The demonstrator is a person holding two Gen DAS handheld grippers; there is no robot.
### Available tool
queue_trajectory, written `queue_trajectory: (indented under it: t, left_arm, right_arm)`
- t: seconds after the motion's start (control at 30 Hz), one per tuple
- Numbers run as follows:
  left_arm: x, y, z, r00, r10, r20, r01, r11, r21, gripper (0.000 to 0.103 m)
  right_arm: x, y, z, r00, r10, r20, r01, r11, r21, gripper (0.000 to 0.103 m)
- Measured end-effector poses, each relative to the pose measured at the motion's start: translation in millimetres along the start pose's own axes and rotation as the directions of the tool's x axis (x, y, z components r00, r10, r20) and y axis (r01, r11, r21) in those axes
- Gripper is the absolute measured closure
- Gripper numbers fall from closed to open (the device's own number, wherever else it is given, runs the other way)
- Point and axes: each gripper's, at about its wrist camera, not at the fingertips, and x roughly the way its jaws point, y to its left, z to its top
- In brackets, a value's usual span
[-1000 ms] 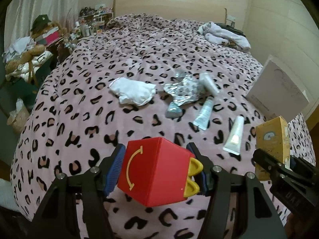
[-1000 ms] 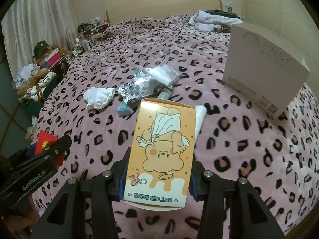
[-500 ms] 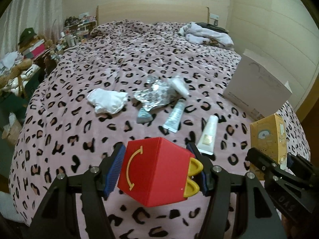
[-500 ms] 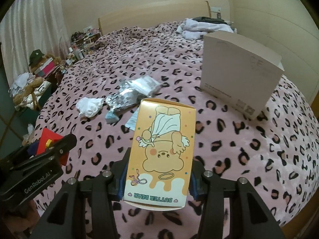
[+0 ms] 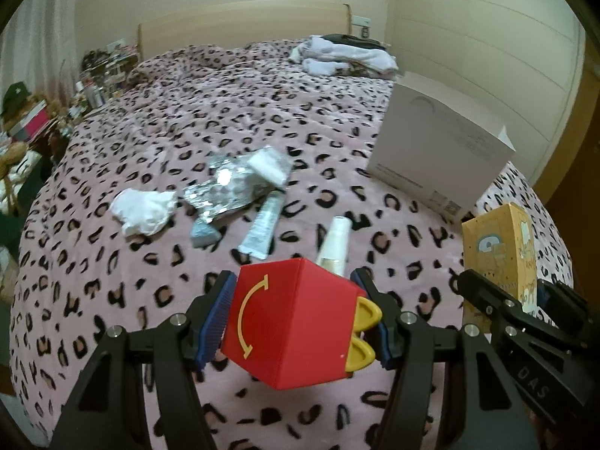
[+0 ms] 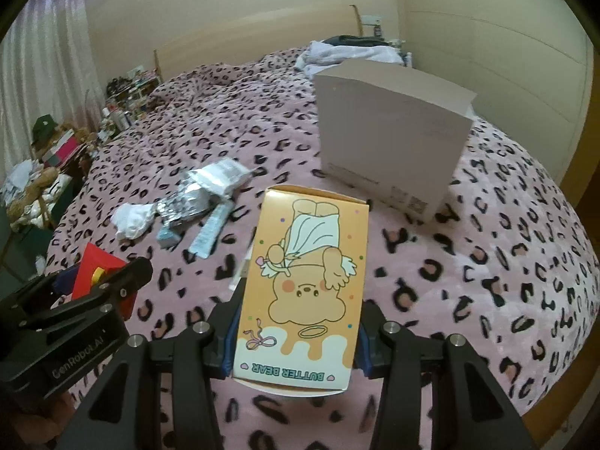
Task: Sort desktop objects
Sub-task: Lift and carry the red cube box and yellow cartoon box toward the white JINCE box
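A plush pink bedspread (image 5: pixel 337 120) with black leopard spots covers the bed, soft and rumpled toward the far end. The left gripper (image 5: pixel 296 318) clenches a red cardboard box (image 5: pixel 288 322), cube-like, printed with a yellow curved arrow and fitted with two yellow tab handles on its right face; both blue ribbed pads press its sides. The right gripper (image 6: pixel 296 337) grasps a tall orange carton (image 6: pixel 303 288) of smooth printed card with a cartoon bear, upside down, lettered BUTTER BEAR; its jaws stand narrower than the left's. Both boxes hang above the near part of the bed, the red one to the left of the orange.

On the spread in the middle distance lie one crumpled white tissue (image 5: pixel 144 212), one crinkled silver foil wrapper (image 5: pixel 225 191), one clear plastic packet (image 5: pixel 268 165) at its far right end, and two squeeze tubes: a pale blue one (image 5: pixel 262 227) and a white one (image 5: pixel 335 242) nearer the red box. A small bluish piece (image 5: pixel 202 234) beside the foil may be a sachet; blur hides its form. One large plain white carton (image 5: pixel 438 161) stands at the right. Folded pale laundry (image 5: pixel 345 56) sits far off.
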Motion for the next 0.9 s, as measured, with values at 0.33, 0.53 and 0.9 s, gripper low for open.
queue_trajectory:
  t: [0.33,0.53,0.9]
  left_arm:
    - [24,-42,17,0.997,-0.081,-0.018,0.082,0.994,0.072,0.039]
    - [40,-68,28,0.993,-0.119,-0.028,0.121,0.986,0.118,0.039]
    - [69,-96,33,0.986,-0.154,-0.059,0.162,0.974,0.162,0.039]
  right_arm:
    - [5,-42,1,0.998,-0.065,-0.002,0.065,0.996,0.065,0.055]
    - [9,-65,5,0.995,-0.099,0.004,0.098,0.990,0.098,0.055]
    - [17,-93,11,0.989,-0.150,0.006,0.148,0.980,0.130,0.055]
